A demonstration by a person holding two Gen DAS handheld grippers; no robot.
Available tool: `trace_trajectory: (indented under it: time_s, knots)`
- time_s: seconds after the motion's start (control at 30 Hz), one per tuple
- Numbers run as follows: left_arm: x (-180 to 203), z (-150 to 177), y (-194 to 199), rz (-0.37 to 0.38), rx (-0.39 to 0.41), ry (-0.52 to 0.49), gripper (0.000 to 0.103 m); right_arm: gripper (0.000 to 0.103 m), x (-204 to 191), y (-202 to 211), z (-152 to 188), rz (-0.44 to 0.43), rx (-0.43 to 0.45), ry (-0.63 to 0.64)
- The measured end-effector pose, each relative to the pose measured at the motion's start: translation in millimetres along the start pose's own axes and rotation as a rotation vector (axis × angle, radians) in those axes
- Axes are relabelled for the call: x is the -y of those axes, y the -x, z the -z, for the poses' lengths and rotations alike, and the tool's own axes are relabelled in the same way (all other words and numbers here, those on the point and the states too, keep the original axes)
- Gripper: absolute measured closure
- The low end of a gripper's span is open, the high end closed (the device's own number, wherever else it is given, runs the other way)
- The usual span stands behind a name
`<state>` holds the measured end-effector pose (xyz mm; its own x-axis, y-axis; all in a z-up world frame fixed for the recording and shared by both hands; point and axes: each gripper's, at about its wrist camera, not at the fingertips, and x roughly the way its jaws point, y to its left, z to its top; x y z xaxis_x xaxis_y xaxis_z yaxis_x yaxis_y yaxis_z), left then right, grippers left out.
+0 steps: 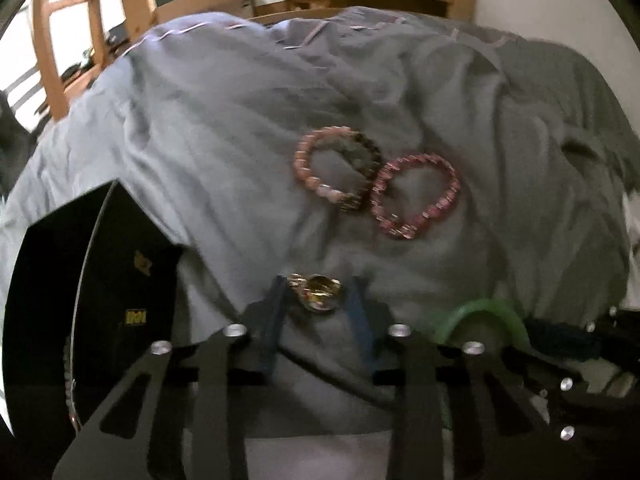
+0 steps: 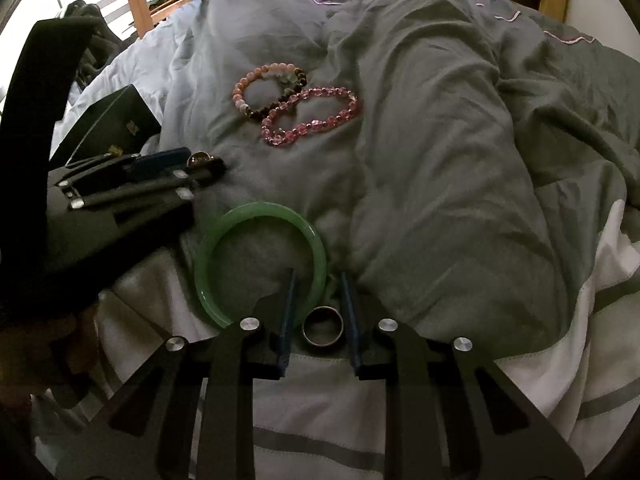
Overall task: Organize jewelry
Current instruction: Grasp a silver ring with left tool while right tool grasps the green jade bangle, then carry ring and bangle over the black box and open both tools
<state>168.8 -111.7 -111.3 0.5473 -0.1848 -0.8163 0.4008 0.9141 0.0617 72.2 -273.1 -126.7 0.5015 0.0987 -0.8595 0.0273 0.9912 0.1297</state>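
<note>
Grey duvet [image 2: 440, 168] carries everything. Black box [image 2: 116, 124] at 9 o'clock. Green bangle [image 2: 224, 232] beside right gripper [image 2: 318, 280], jaws apart around silver ring [image 2: 323, 326]. Two bead bracelets [image 1: 340, 172] at 12. Left gripper [image 1: 318, 284], jaws apart, gold trinket [image 1: 316, 292] between.

Green bangle [image 1: 476, 316] half hidden behind right tool [image 1: 560, 344].

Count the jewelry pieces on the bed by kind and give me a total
Beaded bracelets: 2, the mixed pink and dark one and the pink one
Green bangle: 1
Metal ring: 1
Gold piece between the left gripper's fingers: 1
Total: 5
</note>
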Motion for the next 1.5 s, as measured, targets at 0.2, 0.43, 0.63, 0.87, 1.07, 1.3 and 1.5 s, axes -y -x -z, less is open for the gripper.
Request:
trace_trajectory:
  time_s: [0.2,0.43,0.63,0.87,1.07,1.3,1.5]
  knots:
    - [-5,-1,4,0.014,0.011,0.024,0.084,0.08,-2,-2,-2,-0.001,-0.001,-0.002]
    - [-14,-15,39,0.062,0.108,0.063,0.084,0.08,3,11,-5,-0.023,0.069,-0.022]
    - [-26,-22,59,0.073,0.149,0.104,0.084,0.085,2,28,-12,-0.026,0.155,-0.023]
    - [-24,-20,59,0.071,0.14,0.091,0.084,0.052,5,3,-3,-0.037,0.031,-0.033]
    - [-20,-18,61,0.065,0.141,0.068,0.084,0.092,3,0,-4,-0.02,0.047,0.006]
    - [-23,-20,68,0.06,0.157,0.084,0.084,0.093,6,31,-14,-0.089,0.204,-0.047]
    - [-26,-20,76,0.056,0.168,0.092,0.084,0.092,9,50,-14,-0.114,0.295,-0.067]
